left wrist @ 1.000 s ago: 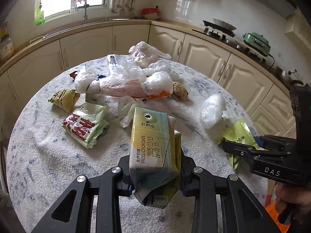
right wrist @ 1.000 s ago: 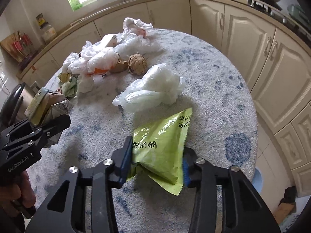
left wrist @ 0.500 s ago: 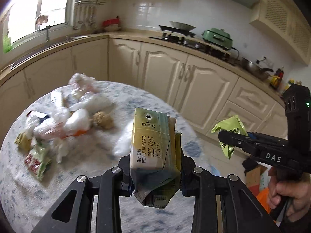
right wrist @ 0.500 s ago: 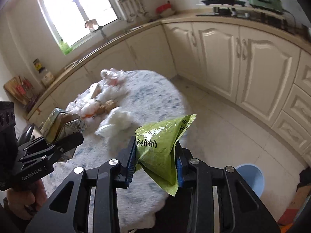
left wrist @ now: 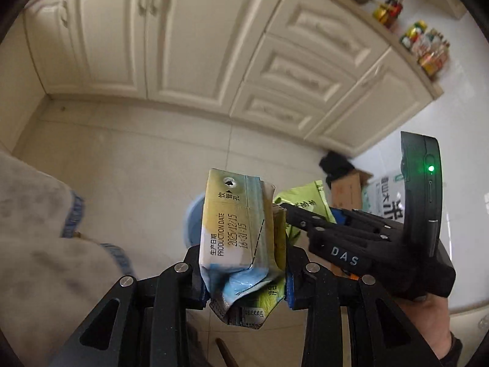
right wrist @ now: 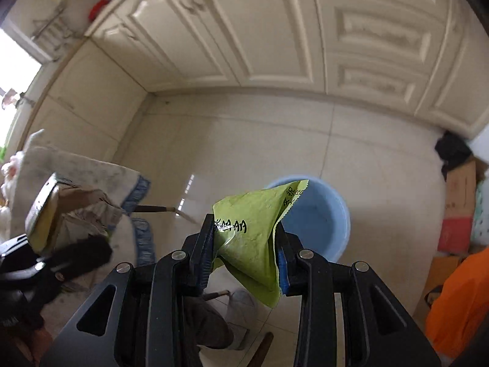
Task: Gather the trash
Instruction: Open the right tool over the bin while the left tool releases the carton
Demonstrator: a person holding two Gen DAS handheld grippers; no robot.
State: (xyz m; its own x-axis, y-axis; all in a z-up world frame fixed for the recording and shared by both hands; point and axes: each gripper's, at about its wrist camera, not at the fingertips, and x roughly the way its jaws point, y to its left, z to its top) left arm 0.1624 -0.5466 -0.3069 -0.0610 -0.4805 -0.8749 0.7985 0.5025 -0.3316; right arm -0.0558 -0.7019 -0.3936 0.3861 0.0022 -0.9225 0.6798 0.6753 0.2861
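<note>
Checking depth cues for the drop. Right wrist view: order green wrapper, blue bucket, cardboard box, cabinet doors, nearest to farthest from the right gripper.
1. green wrapper: clamped between the right gripper pads.
2. blue bucket: on the floor just past the fingertips, partly behind the wrapper.
3. cardboard box: floor, far right edge.
4. cabinet doors: along the top, beyond the floor tiles.

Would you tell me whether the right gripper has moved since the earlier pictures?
Yes. The right gripper, shut on the green wrapper, has swung off the table toward the blue bin on the floor.
</note>
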